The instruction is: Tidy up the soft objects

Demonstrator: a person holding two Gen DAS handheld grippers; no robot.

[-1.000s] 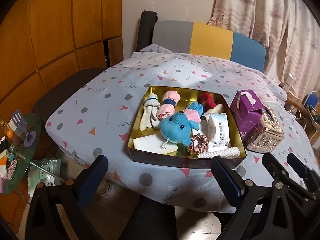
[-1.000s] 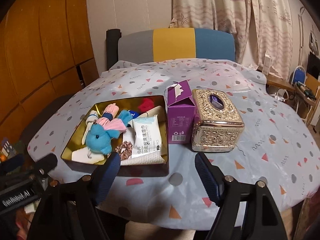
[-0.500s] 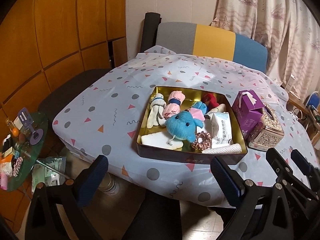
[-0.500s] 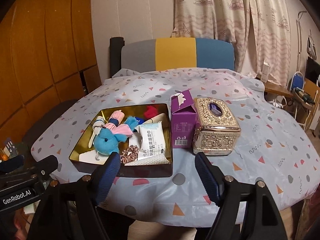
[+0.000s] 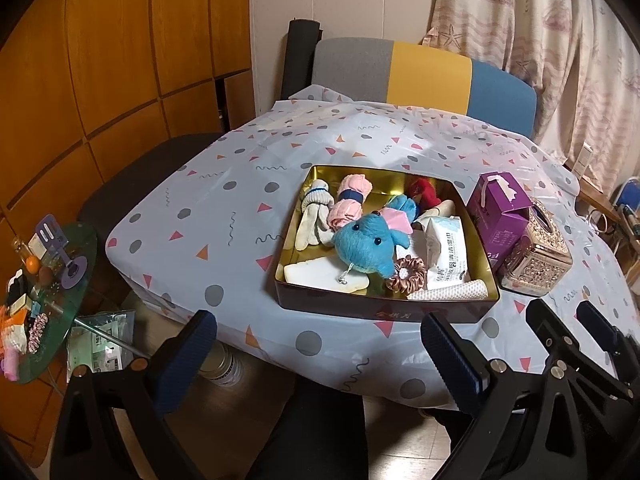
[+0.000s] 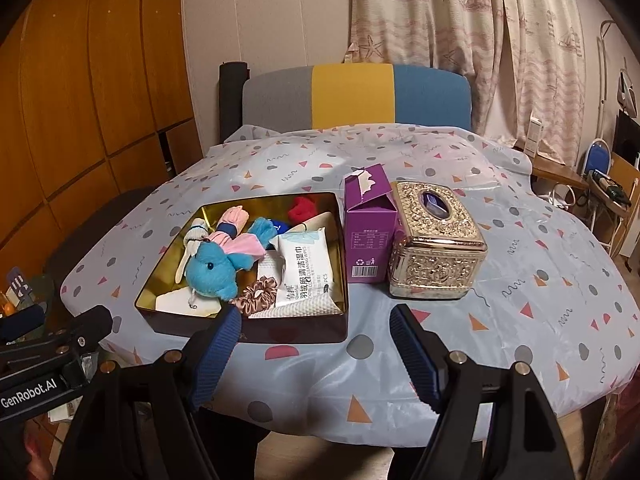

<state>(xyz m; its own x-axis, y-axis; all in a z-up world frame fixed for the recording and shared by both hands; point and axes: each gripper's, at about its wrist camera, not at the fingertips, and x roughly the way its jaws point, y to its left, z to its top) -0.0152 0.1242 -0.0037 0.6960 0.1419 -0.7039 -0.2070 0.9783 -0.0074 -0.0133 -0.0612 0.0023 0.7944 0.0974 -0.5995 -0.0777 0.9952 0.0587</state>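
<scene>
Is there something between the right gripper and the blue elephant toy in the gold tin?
Only the near wall of the gold tin. The right gripper, jaws open, hangs before the table edge; the blue elephant toy lies on top, uncovered.

The left gripper (image 5: 318, 350) has a black, angular frame with triangular cut-outs, silver screw heads at the finger joints, and two fingers faced with ribbed dark-blue pads (image 5: 454, 350). The right gripper (image 6: 316, 346) has the same black frame, silver screws and blue ribbed pads (image 6: 414, 354). White "GenRobot.AI" lettering marks the black body at the near left of the right wrist view.
</scene>
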